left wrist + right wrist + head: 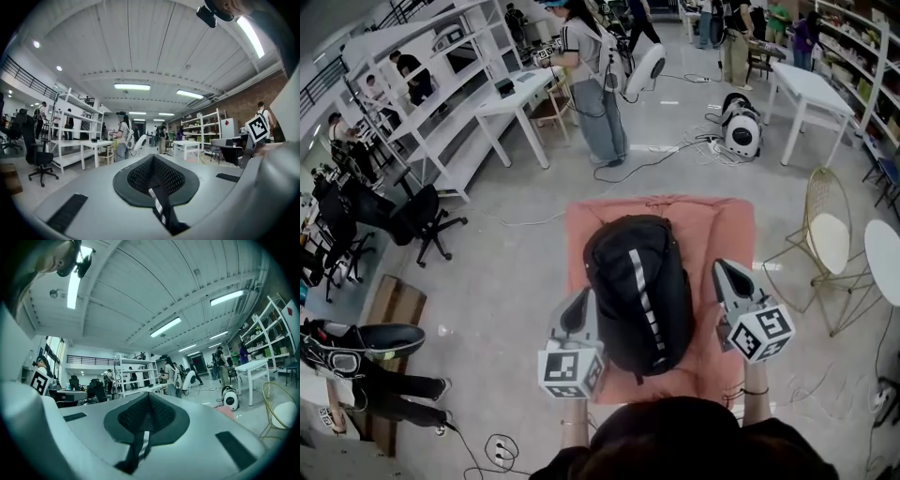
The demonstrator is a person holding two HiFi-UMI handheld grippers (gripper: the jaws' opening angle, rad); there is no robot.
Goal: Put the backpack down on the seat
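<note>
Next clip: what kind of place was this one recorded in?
Probably a large indoor lab or workshop hall, judging by the white shelving racks, white work tables, a wheeled office chair and other people working on the open floor.

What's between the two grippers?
The black backpack over the pink seat, seen in the head view; left gripper and right gripper each clamp a strap.
</note>
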